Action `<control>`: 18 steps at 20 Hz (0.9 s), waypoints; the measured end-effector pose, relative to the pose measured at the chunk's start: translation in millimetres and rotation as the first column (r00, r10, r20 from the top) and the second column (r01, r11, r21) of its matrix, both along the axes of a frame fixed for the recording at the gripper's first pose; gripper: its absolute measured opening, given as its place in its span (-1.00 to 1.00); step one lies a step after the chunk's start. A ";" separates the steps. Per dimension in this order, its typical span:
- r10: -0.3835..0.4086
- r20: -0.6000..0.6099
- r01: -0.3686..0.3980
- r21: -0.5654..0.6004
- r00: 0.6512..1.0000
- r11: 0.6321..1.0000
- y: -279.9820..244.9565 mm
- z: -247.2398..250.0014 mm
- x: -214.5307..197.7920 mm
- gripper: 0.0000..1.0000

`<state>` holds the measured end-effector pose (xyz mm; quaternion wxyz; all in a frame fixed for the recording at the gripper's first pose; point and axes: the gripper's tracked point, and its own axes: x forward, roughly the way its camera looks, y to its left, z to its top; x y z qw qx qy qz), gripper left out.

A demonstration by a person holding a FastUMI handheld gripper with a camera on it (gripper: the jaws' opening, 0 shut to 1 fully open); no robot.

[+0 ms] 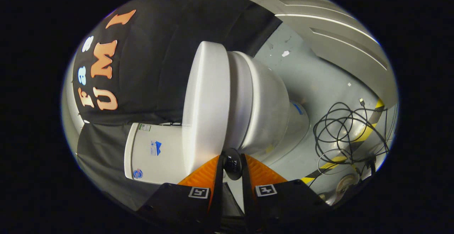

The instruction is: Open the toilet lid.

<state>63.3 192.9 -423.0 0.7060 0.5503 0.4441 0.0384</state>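
Toilet lid [207, 102] glossy smooth plastic; floor [312, 81] matt, scuffed.

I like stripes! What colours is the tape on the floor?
Yellow and black stripes, seen in the gripper view: the tape runs under the tangled cable.

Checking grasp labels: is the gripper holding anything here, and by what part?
Yes: the gripper is shut on a small black tab sticking out from the toilet lid, at the lid's rim. Both fingers press its sides.
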 end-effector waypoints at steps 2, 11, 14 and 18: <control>-0.013 0.013 0.013 0.031 1.000 0.999 -5.1 11.5 3.1 -0.58; -0.062 0.012 0.062 0.030 0.998 0.998 -6.2 8.6 6.1 -0.84; -0.072 0.007 0.071 0.046 0.997 0.996 -6.3 8.5 7.7 -0.83; -0.137 -0.002 0.137 0.060 0.991 0.989 -8.2 10.8 10.8 -0.83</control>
